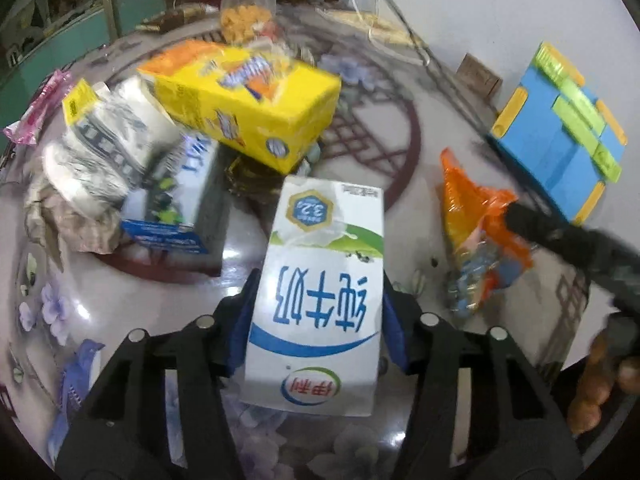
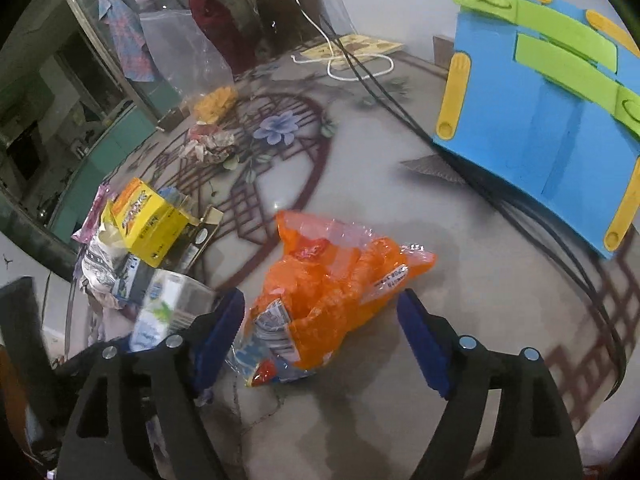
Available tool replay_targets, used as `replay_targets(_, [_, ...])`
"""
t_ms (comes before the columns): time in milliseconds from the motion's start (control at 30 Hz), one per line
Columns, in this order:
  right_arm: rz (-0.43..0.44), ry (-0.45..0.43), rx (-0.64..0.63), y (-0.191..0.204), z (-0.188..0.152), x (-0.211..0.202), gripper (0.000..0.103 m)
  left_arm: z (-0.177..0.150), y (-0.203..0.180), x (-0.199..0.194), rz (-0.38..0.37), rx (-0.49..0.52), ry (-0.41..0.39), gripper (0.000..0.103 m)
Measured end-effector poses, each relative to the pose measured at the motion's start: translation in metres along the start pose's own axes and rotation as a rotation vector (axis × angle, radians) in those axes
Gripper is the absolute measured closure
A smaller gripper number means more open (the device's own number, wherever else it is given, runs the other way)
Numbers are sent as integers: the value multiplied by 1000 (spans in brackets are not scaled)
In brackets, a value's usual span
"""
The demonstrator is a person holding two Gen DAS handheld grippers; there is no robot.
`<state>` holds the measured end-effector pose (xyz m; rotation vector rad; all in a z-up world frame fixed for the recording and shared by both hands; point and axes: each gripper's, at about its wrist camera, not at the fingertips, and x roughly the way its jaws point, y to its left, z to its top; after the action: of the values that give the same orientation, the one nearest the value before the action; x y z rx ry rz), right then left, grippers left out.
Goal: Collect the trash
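White milk carton point(image 1: 320, 300) sits clamped between the left gripper point(image 1: 318, 292) pads, both blue pads pressing its sides. Orange plastic wrapper point(image 2: 332, 292) lies on the table point(image 2: 360, 184) between the right gripper point(image 2: 320, 320) jaws, which stand wide, pads clear of it. Yellow box point(image 1: 248, 100) just beyond the carton.

milk carton point(image 1: 320, 280) left of wrapper point(image 1: 480, 236)

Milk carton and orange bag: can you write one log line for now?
left gripper: shut on milk carton | right gripper: open around orange bag | table: trash left
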<state>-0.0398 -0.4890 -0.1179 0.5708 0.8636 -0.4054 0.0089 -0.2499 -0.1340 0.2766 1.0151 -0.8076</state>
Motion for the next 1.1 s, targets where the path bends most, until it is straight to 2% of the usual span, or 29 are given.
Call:
replay_targets(133, [10,21,17,-1,-1,8,21,-3,-3,-42,-32,8,-84,52])
replay_targets(200, [63,46,57,-4,-3,14,21,-7,0,-59,-38,0,-118,52])
replay_targets(300, [126,97,95,-7,-6,23,38,-12,11,-80,-40,-41,-152,52])
replay_targets(333, [130,92,97,-6,-6,22,46,-14,18,-86,-36,-61,-162,52])
replay_targets(467, [116,52,65,4,-6,13,49,-21,41,-104,-9,-111,-183,52])
replay_targets(500, [120,42,56,7,-6,10,54,-22,48,-107,-1,-122,-187,52])
replay_targets(733, [117,-51,-35,29,-9,-13,56,-46,90,-135,65,-196,-214,52])
replay_targets(1100, [85,-145,-311,94,-31,-38,56,-77,141,-180,106,-293,-279,52])
